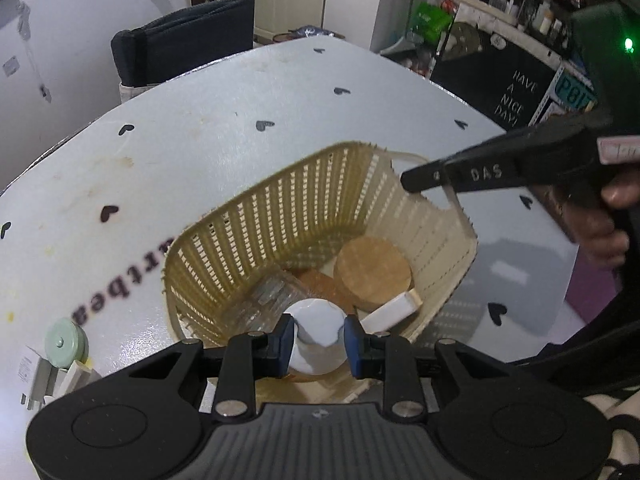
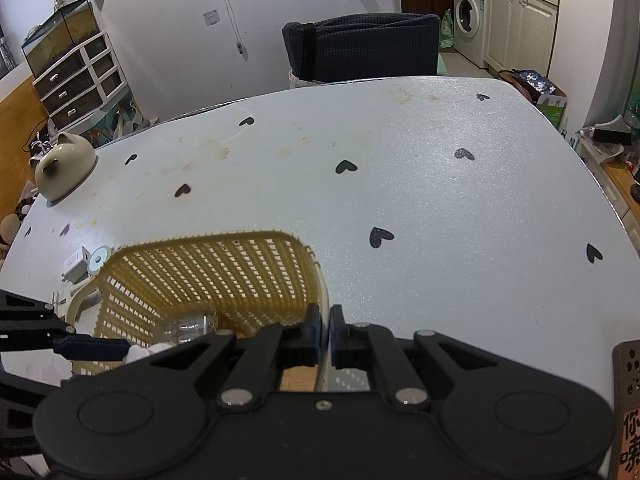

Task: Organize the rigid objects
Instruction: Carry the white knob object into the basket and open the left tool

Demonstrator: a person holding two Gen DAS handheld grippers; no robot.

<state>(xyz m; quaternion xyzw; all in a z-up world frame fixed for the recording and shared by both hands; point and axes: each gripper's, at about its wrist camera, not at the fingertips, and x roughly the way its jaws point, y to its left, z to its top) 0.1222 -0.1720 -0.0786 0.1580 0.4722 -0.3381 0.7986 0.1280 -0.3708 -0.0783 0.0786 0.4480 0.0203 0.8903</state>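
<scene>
The left tongs (image 1: 316, 340) clamp a white bottle (image 1: 316, 332) over the lattice basket (image 1: 248, 232) on the desk (image 1: 200, 152); the right tongs (image 2: 325, 334) pinch the basket's rim.

Dim indoor light, table (image 2: 400, 200) glare, fisheye edges bent.

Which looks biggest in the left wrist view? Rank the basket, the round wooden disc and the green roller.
1. basket
2. round wooden disc
3. green roller

The roller lies nearer the camera yet looks smallest, so the order seems safe.
</scene>
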